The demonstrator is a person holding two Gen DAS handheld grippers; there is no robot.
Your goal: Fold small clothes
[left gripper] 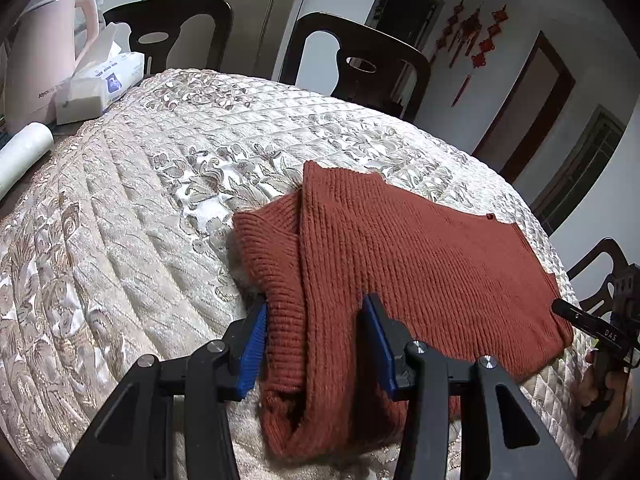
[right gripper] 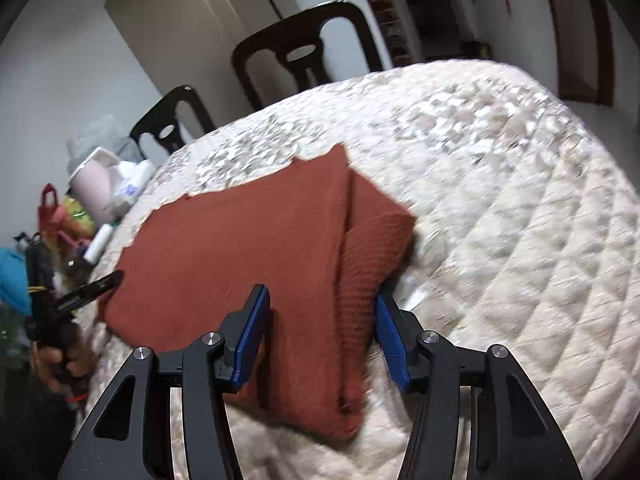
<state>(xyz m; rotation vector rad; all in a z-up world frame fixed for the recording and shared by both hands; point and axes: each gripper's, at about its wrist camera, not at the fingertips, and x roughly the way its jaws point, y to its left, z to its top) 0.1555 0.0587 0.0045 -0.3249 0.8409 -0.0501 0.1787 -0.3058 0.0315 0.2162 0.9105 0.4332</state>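
Low in both frames, each gripper's fingers [left gripper: 256, 344] stood apart astride the sweater [left gripper: 400, 248], whose released folds might spring open.

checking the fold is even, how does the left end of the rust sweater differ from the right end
The sweater's left end has its ribbed sleeve lying at the outer edge, beside the body panel; at the right end the sleeve slants out from under a diagonal fold. The left end sits between the left hand-held gripper pads, the right end between the right hand-held gripper pads. Both ends lie flat on the quilted table cover, unpinched.
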